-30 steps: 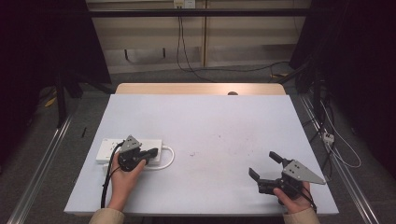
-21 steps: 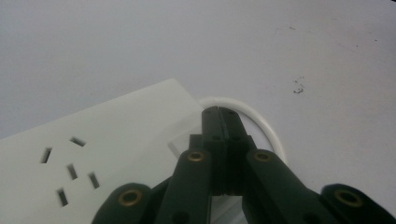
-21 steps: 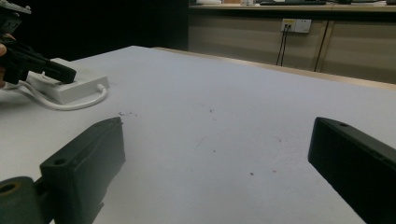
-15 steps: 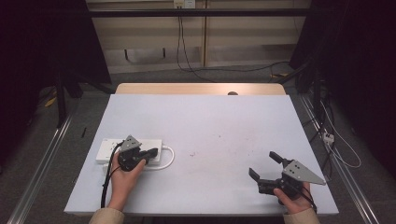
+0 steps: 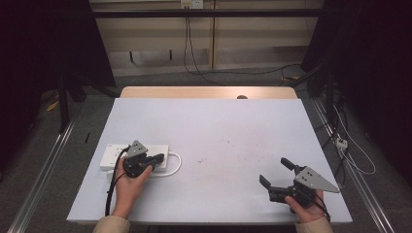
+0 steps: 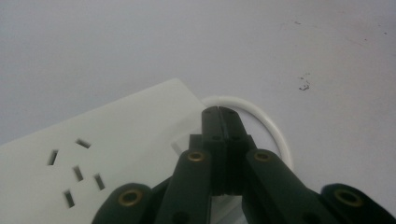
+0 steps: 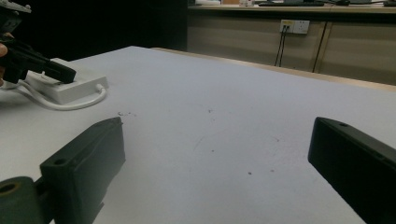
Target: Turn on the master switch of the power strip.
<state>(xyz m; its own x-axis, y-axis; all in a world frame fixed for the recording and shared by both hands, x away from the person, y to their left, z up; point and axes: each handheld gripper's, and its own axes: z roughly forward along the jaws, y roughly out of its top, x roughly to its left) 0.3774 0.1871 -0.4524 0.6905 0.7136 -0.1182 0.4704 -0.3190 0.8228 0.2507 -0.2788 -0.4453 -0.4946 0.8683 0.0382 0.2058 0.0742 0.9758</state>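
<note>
Pressing down on the power strip (image 5: 127, 156) looks like the step in hand: the left gripper (image 5: 156, 158) sits over the strip's right end, jaws fully closed on each other, nothing between them. In the left gripper view the shut tips (image 6: 223, 116) lie on or just above the strip's top face (image 6: 112, 149) near the end where the white cable (image 6: 266, 123) leaves; whether they actually touch the plastic I cannot tell.

To do it well, my judgement: keep the jaws shut, come straight down with the tips, not slanted, so the strip doesn't skate across the smooth table (image 5: 218, 131). If a switch is the target, it is hidden under the jaws, so aim by the strip's end edge. Keep clear of the cable loop.

Strip location: left-front part of the table, lying flat, sockets up. Its long axis runs left-right, roughly parallel to the table's near edge. The cable end points right, toward table centre; the cable curls in a loop just beside that end and runs back under the gripper. Socket holes (image 6: 74, 172) show on the part left of the tips.

Far right, the right gripper (image 5: 276, 174) hangs near the table's front-right corner, well apart from the strip, jaws wide open and empty. From its view the strip (image 7: 70, 86) shows far off at left.
</note>
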